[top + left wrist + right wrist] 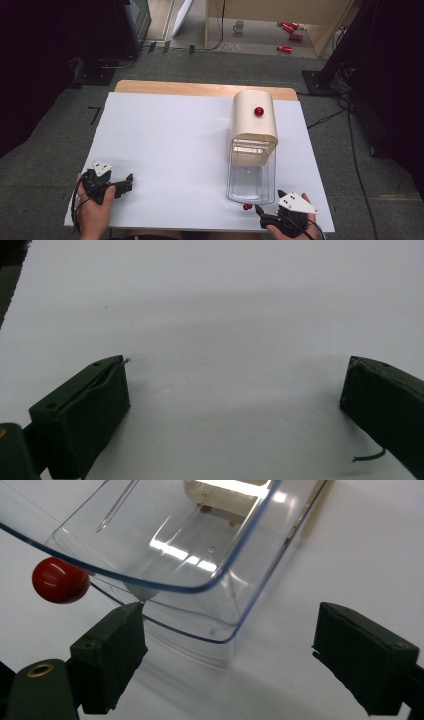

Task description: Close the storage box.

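Observation:
A cream box-shaped appliance (253, 120) with a red knob (259, 111) on top stands at the right of the white table (170, 145). A clear plastic drawer (251, 180) is pulled out of its front toward me. A second red knob (247, 206) sits at the drawer's near end; in the right gripper view this red knob (60, 579) is left of the jaws. My right gripper (227, 652) is open just before the clear drawer (190, 555), its near corner between the jaws. My left gripper (125, 184) rests open on the bare table at the near left, also seen as left gripper (235, 390).
Beyond the table lie a grey carpet, black stands at both sides, a white mug (239, 26) and several red cans (290, 30) on the floor by a wooden frame. A wooden board edge (200, 89) shows behind the white table.

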The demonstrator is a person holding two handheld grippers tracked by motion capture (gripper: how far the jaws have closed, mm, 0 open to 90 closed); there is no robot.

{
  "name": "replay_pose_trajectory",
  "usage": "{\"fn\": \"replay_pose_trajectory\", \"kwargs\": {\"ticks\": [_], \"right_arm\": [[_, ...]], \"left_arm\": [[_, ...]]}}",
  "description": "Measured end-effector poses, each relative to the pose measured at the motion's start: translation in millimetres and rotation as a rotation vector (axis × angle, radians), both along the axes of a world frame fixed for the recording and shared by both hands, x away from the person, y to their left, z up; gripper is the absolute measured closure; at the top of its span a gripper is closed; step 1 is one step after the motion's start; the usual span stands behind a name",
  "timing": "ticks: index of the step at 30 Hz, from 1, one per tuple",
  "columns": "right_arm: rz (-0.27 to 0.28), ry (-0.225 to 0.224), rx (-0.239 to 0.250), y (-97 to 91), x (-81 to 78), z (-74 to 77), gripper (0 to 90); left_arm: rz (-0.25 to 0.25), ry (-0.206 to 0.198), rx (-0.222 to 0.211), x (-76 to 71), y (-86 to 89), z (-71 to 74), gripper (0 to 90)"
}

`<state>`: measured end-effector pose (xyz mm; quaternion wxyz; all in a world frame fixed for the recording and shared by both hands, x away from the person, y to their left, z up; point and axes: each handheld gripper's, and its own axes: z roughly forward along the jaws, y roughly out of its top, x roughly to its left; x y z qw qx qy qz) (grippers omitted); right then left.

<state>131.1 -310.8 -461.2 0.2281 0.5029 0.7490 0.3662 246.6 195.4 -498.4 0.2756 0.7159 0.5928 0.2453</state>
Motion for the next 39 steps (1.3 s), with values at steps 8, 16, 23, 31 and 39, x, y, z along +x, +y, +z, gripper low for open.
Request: {"fn": "replay_pose_trajectory", "kwargs": {"ticks": [8,16,23,31,39], "right_arm": [[0.033,0.002,0.016,8.9,3.7,-0.2,13.2],[0.019,-0.009,0.049,9.2,4.3,5.8,13.2],[0.01,-0.014,0.101,7.4,7.6,15.2,13.2],[-0.043,-0.011,0.13,2.5,16.2,24.1,13.2],[-0.041,-0.013,0.167,-1.2,25.8,33.9,13.3]], "left_arm": [[0.0,0.0,0.0,0.0,0.0,0.0,0.0],[0.0,0.0,0.0,0.0,0.0,0.0,0.0],[0.0,0.0,0.0,0.0,0.0,0.0,0.0],[0.0,0.0,0.0,0.0,0.0,0.0,0.0],[0.0,0.0,-0.001,0.0,0.0,0.0,0.0]]}}
